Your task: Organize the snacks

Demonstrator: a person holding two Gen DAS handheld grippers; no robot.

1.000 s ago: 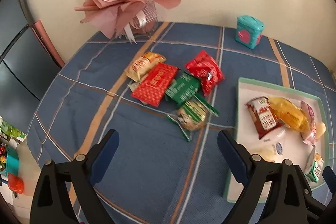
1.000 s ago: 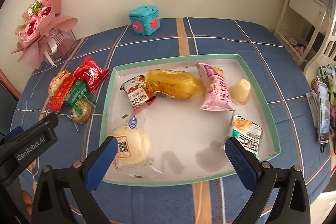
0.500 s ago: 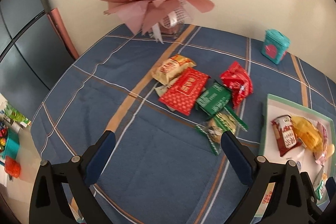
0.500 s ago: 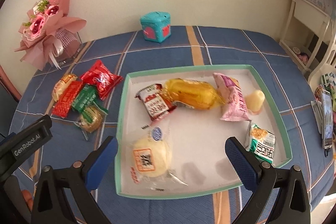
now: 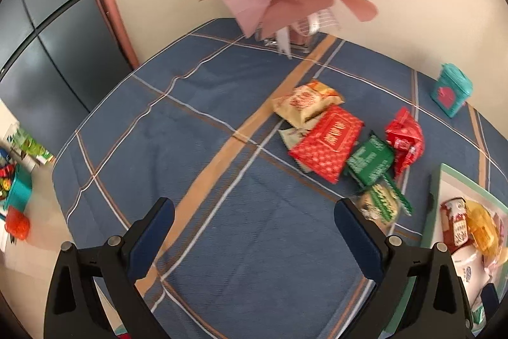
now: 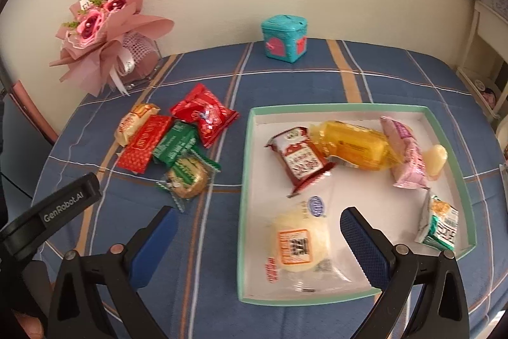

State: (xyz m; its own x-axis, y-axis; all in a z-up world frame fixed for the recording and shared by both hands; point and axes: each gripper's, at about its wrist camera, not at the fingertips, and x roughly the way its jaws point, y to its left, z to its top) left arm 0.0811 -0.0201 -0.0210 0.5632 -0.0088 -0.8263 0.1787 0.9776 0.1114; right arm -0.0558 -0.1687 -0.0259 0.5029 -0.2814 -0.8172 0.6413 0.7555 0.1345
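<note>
Where the frame ends, the tray is cut off.

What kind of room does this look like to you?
Probably a home dining area: a table under a blue plaid tablecloth, a wrapped flower bouquet by the wall, and what looks like a dark fridge to one side.

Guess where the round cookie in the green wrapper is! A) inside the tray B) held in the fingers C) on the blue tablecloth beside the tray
C: the round cookie lies on the tablecloth, left of the tray, with both grippers empty.
</note>
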